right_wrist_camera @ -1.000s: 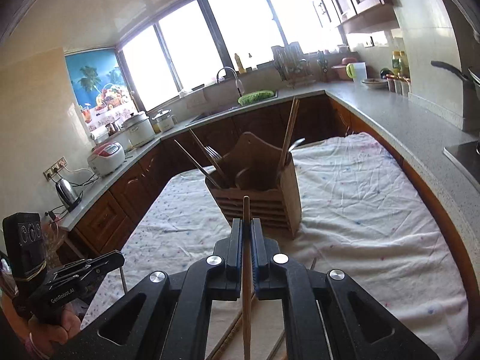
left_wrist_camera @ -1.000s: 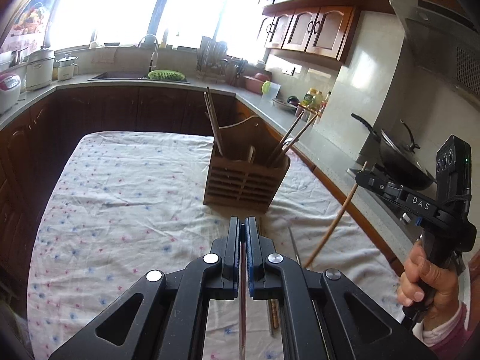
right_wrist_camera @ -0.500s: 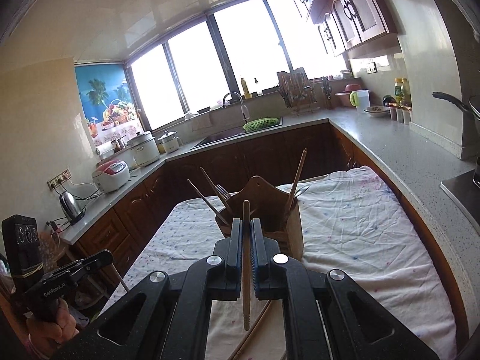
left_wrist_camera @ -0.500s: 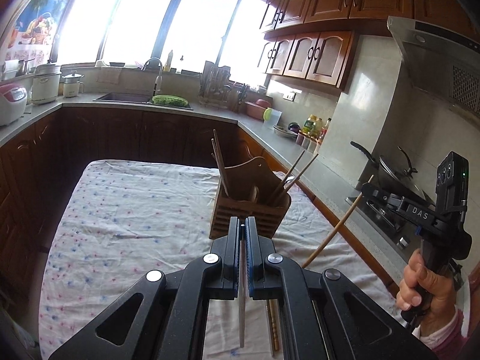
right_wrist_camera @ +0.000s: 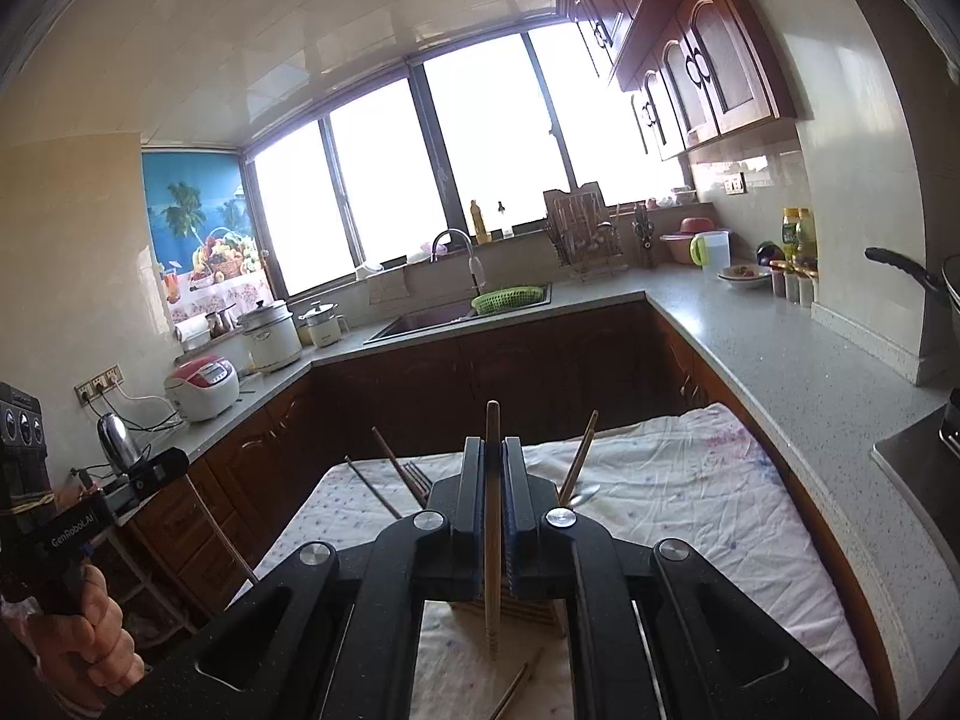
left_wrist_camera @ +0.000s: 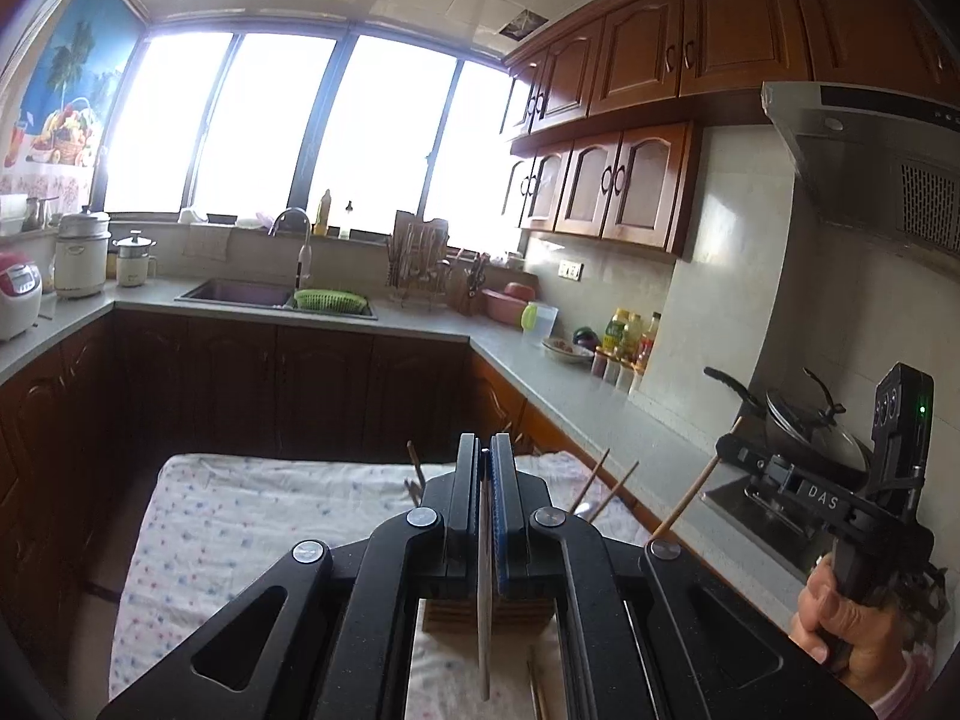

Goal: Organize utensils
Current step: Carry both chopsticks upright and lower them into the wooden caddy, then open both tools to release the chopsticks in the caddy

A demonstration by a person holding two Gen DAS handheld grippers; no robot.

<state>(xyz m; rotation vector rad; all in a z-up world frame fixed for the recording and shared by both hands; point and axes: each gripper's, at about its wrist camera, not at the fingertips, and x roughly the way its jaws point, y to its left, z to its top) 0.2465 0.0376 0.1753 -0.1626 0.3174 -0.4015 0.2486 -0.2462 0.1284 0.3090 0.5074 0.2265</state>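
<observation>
- The left hand-held gripper (left_wrist_camera: 487,516) is clamped on a thin pale chopstick (left_wrist_camera: 483,630), which hangs down between its fingers with the tip above the cloth (left_wrist_camera: 240,516).
- Just past and below its fingertips stands the wooden utensil holder (left_wrist_camera: 462,615), mostly hidden by the gripper; stick ends (left_wrist_camera: 606,489) poke up from it to the right of the fingers.
- Another chopstick (left_wrist_camera: 537,693) lies on the cloth just right of the hanging one.
- The right hand-held gripper (right_wrist_camera: 493,516) is closed on a wooden chopstick (right_wrist_camera: 492,534), held upright, its top rising above the fingertips and its ridged lower end hanging in front of the holder.
- A loose chopstick (right_wrist_camera: 516,684) lies on the cloth below and right of that tip.
</observation>
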